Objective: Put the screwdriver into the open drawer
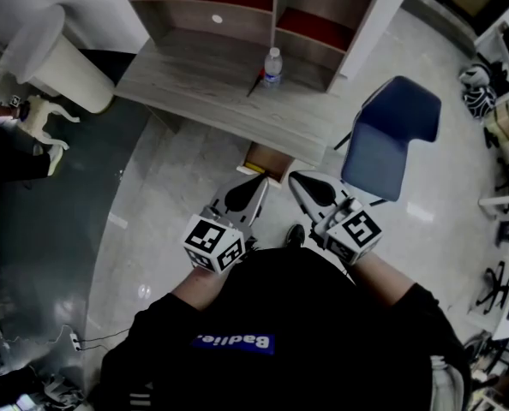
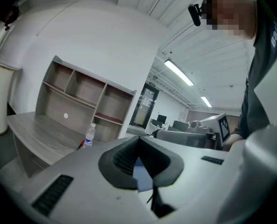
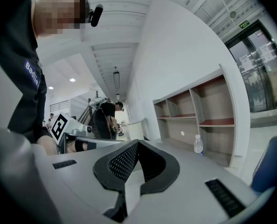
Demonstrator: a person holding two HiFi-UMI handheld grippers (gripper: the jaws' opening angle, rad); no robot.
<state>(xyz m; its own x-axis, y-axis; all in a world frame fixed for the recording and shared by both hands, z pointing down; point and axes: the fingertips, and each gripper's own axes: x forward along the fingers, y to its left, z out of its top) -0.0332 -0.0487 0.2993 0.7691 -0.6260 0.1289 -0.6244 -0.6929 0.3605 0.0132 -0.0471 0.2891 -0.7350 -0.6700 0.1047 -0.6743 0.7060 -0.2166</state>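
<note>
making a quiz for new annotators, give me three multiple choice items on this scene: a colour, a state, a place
1. What colour is the chair? A red B blue C green
2. How do the left gripper's jaws stand? A wide apart B together, nothing between them C half open
3. Where is the screwdriver? A on the desk beside the water bottle B on the chair C between the left gripper's jaws
Answers: 1 B, seat and back show blue; 2 B, the left gripper view shows the pads meeting on nothing; 3 A, its red handle lies by the water bottle.
</note>
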